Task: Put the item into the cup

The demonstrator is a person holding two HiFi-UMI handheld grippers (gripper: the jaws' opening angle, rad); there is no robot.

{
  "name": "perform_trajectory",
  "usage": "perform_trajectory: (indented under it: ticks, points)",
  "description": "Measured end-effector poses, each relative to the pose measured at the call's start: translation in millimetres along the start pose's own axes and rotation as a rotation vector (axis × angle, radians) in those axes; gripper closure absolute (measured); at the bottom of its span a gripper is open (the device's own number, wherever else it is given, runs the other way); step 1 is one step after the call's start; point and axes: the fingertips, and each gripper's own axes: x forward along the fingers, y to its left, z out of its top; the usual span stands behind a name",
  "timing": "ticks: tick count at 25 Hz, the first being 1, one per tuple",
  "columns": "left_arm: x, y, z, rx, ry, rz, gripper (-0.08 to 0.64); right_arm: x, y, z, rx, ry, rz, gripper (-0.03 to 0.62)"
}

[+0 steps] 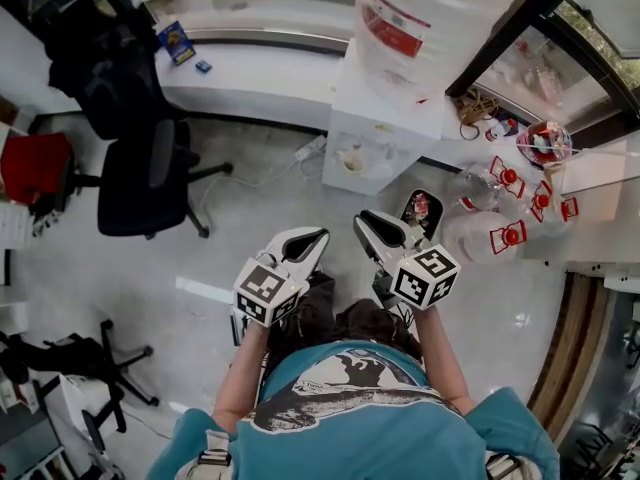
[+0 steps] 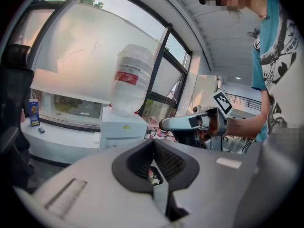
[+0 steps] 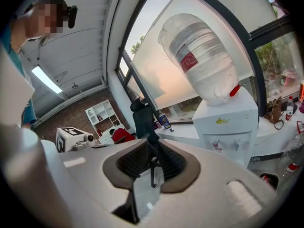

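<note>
I can make out no cup and no loose item in any view. In the head view both grippers are held in front of the person's body, above the floor. My left gripper has its dark pads closed together with nothing between them. My right gripper stands close beside it, its pads also meeting at the tips and holding nothing. Each gripper shows in the other's view: the right gripper's body and the left gripper's marker cube.
A white water dispenser with a large bottle stands just ahead. Several water jugs with red caps lie on the floor to the right, beside a small dark bin. Black office chairs stand at the left. A power strip lies on the floor.
</note>
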Motion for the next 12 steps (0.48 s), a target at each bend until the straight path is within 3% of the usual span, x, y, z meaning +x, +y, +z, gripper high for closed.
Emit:
perform_trajectory:
  ticks: [12]
  points:
    - [11.7, -72.8, 14.0, 0.005, -0.026, -0.007, 0.549, -63.9, -0.1, -4.6, 0.007, -0.05, 0.002, 0.534]
